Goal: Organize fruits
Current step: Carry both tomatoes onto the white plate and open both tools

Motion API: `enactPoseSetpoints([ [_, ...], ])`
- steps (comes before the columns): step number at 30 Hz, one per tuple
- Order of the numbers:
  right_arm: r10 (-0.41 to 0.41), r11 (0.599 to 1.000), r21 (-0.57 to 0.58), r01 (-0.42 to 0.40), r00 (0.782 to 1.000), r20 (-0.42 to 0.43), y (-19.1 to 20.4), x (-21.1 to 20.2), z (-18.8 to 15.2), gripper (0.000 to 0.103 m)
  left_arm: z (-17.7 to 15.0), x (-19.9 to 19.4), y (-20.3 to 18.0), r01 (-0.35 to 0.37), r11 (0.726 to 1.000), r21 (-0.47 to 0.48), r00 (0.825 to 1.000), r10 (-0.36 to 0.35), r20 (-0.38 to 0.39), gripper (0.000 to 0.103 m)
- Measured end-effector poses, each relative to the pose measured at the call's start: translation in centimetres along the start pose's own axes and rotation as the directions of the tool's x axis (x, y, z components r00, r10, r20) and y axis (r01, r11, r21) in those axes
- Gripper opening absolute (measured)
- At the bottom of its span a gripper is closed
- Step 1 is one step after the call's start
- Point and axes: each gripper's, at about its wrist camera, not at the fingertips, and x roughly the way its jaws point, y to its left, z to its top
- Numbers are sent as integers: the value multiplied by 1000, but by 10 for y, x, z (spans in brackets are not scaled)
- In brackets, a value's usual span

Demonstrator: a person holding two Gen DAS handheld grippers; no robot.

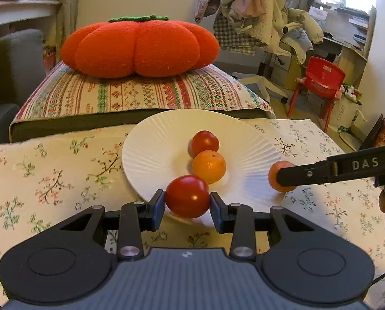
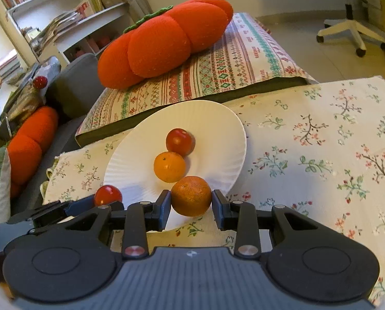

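A white ribbed plate (image 1: 151,152) (image 2: 218,129) sits on the floral cloth. On it lie a red tomato (image 1: 205,142) (image 2: 179,141) and an orange (image 1: 209,166) (image 2: 169,166), touching. My left gripper (image 1: 187,200) is shut on a second red tomato (image 1: 187,196) at the plate's near rim; the tomato also shows in the right wrist view (image 2: 107,195). My right gripper (image 2: 191,199) is shut on a darker orange (image 2: 191,195) over the plate's rim. In the left wrist view this orange (image 1: 273,178) is partly hidden behind the right gripper's finger.
A large plush orange pumpkin (image 1: 139,49) (image 2: 164,38) rests on a patterned cushion (image 1: 141,95) behind the plate. A red child's chair (image 1: 319,82) and an office chair base (image 2: 352,29) stand on the floor. A second plush pumpkin (image 2: 30,144) lies to the left.
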Motion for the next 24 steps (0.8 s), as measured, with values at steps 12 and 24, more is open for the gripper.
enactPoseSetpoints([
  [12,-4,1000,-13,4,1000,-1,7,4,1,34,1,0,-1,-9,1000,2,1000,9,-3,21],
  [24,33,998,43,-36,998,55,6,-24,6,57,4,-33,13,-45,996,-76,999,44,-6,38],
])
